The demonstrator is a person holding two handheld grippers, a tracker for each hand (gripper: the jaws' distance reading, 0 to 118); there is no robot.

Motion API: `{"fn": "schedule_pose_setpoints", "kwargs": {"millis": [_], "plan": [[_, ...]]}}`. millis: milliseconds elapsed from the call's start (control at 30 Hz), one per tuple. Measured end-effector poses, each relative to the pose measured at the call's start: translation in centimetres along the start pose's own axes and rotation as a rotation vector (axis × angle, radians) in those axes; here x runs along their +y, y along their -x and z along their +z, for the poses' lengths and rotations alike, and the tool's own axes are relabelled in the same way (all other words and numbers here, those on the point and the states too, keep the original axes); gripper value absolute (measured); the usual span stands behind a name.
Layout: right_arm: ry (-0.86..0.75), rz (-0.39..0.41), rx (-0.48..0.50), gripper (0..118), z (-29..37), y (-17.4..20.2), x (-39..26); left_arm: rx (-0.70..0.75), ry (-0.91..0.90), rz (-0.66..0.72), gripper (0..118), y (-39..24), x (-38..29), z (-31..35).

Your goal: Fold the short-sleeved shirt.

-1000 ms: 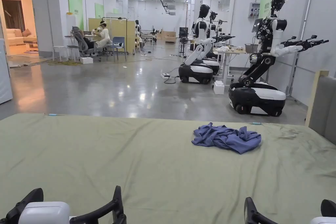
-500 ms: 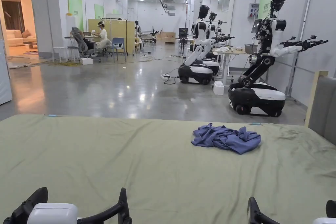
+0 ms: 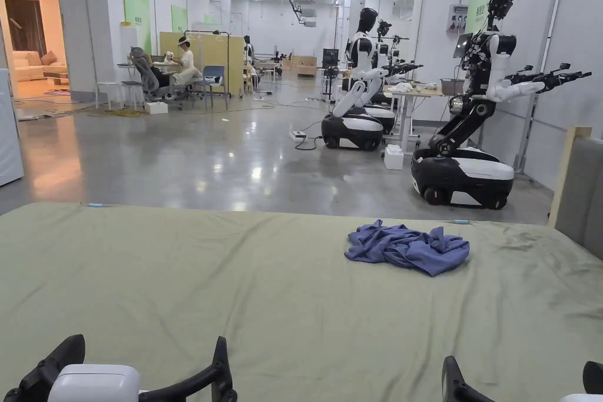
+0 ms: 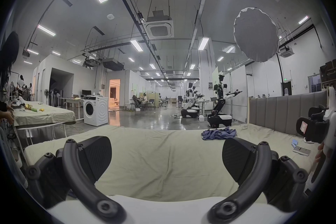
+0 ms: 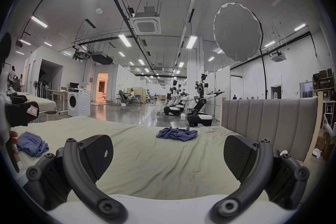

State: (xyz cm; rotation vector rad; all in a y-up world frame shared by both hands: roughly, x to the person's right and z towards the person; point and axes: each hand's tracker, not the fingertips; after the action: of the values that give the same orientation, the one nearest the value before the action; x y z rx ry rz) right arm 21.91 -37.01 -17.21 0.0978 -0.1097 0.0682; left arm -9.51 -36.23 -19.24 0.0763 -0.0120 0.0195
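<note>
Left gripper view: the left gripper has its jaws spread wide with nothing between them, over the bed. The right gripper likewise gapes empty. The crumpled blue shirt lies well beyond both jaws, untouched.

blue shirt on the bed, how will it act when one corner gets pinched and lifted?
Likely floppy: the blue shirt lies crumpled in soft folds on the green sheet, so it should droop and unfurl. Probably light, thin fabric. It may drag and wrinkle the loose sheet if pushed.
</note>
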Motion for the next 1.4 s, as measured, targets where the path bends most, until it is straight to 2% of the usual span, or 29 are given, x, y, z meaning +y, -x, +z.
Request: {"fn": "schedule_pose_setpoints", "kwargs": {"millis": [900,1400], "plan": [[0.023,0.003,-0.003,118,-0.2,0.2,-0.5,-0.003,-0.006,-0.060,118,-0.1,-0.2,-0.2],[0.034,0.006,0.005,118,-0.5,0.4,-0.9,-0.027,0.071,-0.058,118,-0.3,0.5,-0.9]]}}
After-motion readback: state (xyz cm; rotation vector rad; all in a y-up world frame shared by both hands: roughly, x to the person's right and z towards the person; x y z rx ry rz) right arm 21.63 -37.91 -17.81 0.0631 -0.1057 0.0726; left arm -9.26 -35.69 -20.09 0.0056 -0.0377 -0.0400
